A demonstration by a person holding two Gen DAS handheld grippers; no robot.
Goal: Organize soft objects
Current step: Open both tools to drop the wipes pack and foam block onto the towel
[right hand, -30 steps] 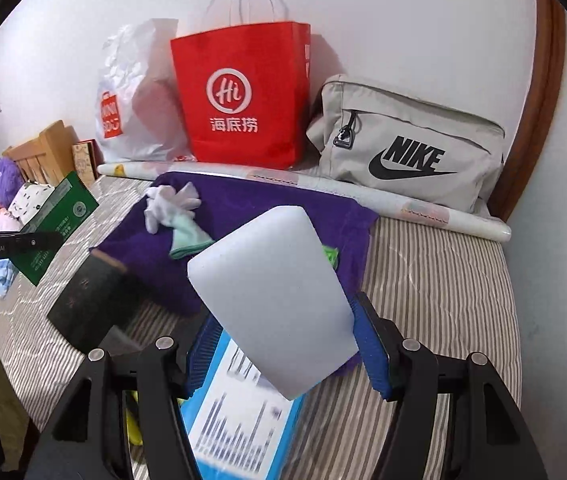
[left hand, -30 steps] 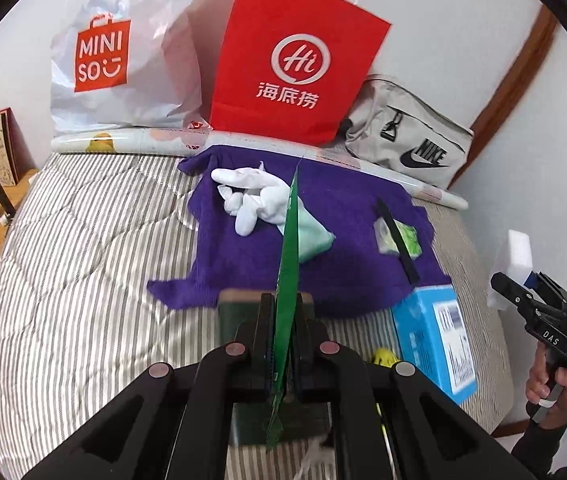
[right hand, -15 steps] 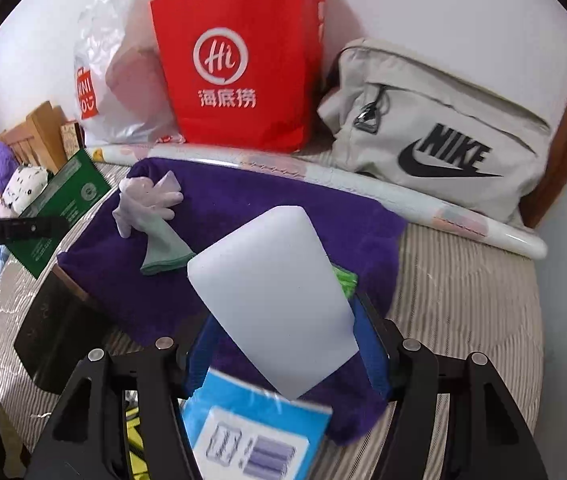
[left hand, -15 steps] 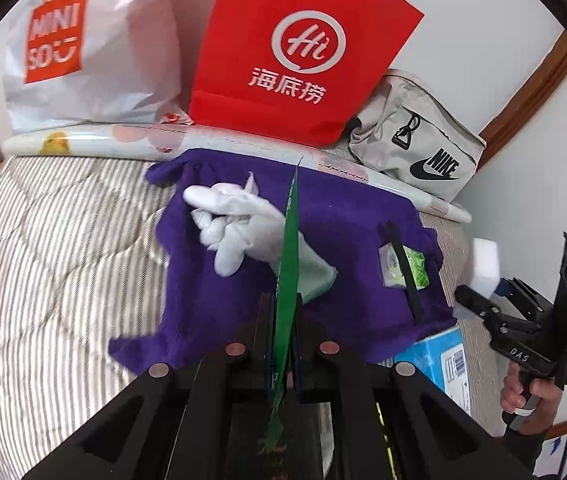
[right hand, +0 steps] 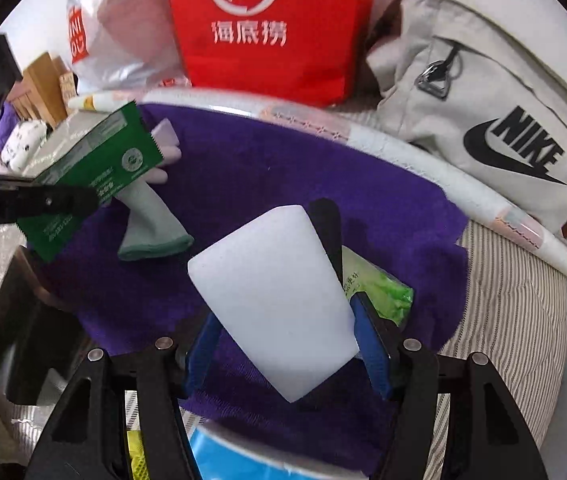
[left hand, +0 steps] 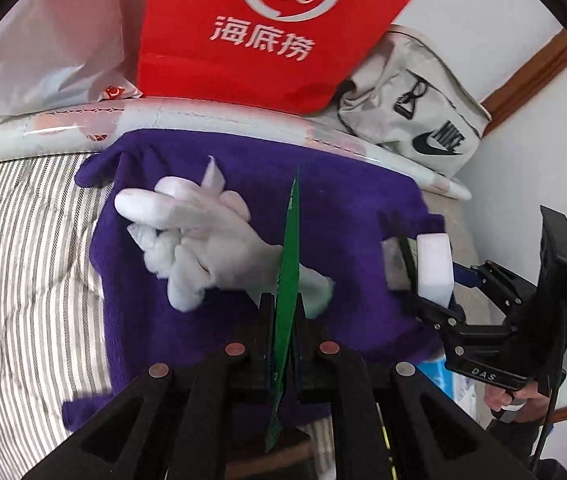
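A purple towel lies on the striped bed. On it are a white glove and a green-and-clear packet under a black strip. My left gripper is shut on a flat green sachet, seen edge-on, held over the towel's near half; the sachet also shows in the right wrist view. My right gripper is shut on a white foam block above the towel's right part; the block also shows in the left wrist view.
A red paper bag, a white plastic shopping bag, a grey Nike pouch and a long rolled white tube line the wall. A blue box and a dark flat object lie near the towel's front edge.
Both grippers have moved forward over the purple towel, each still holding its item. The right gripper with the foam block now sits close beside the left one.
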